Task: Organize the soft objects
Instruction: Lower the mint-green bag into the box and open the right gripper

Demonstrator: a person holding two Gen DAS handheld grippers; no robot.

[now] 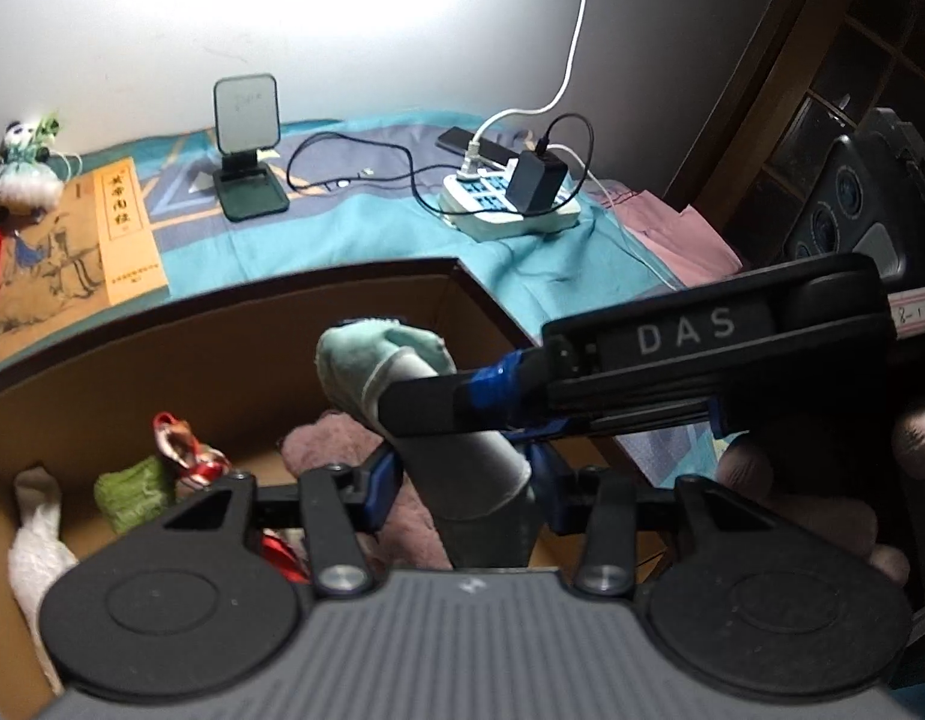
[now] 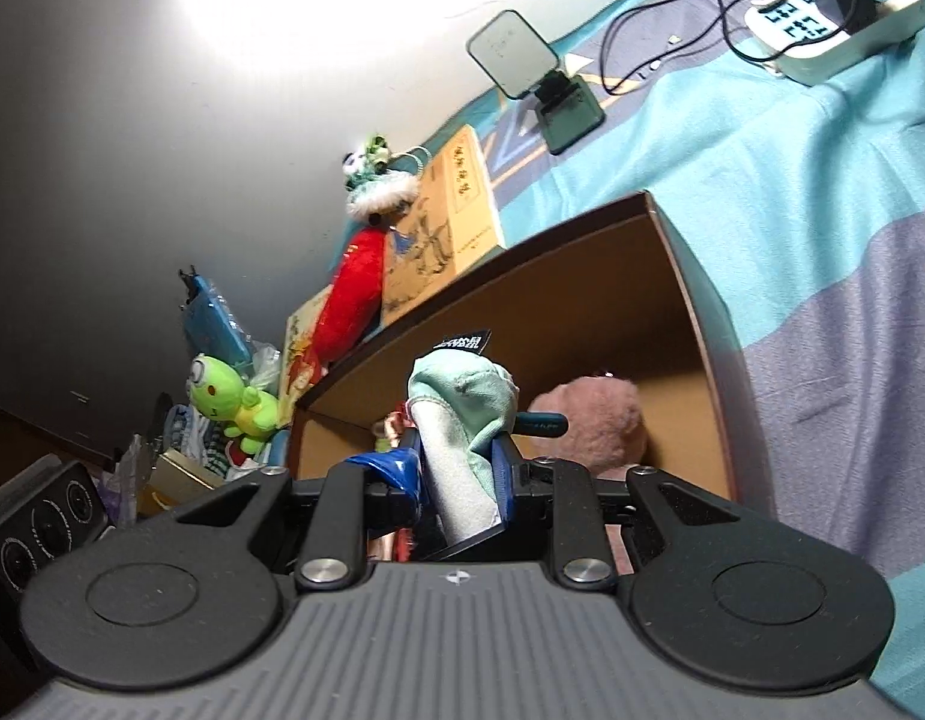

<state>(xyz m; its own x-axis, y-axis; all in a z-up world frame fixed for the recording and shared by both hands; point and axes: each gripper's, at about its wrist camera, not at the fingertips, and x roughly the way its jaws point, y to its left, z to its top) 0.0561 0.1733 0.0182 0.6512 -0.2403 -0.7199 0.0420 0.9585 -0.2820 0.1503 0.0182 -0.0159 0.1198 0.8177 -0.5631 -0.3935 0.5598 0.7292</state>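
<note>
A mint-green and grey sock (image 1: 396, 372) is held over an open cardboard box (image 1: 234, 330) on the bed. My left gripper (image 1: 462, 474) is shut on its grey lower part. My right gripper (image 2: 462, 474) is shut on the same sock (image 2: 462, 414); its finger (image 1: 462, 405) crosses the left wrist view from the right. Inside the box lie a pink plush (image 1: 342, 450), a green knitted piece (image 1: 132, 492), a white cloth (image 1: 36, 540) and a red-and-silver item (image 1: 180, 444). The pink plush also shows in the right wrist view (image 2: 588, 420).
On the teal bedspread (image 1: 372, 228) lie a yellow book (image 1: 84, 240), a phone stand (image 1: 246, 150), a power strip (image 1: 510, 204) with cables and a panda doll (image 1: 24, 168). A green frog plush (image 2: 228, 402) and red plush (image 2: 354, 300) sit beside the box.
</note>
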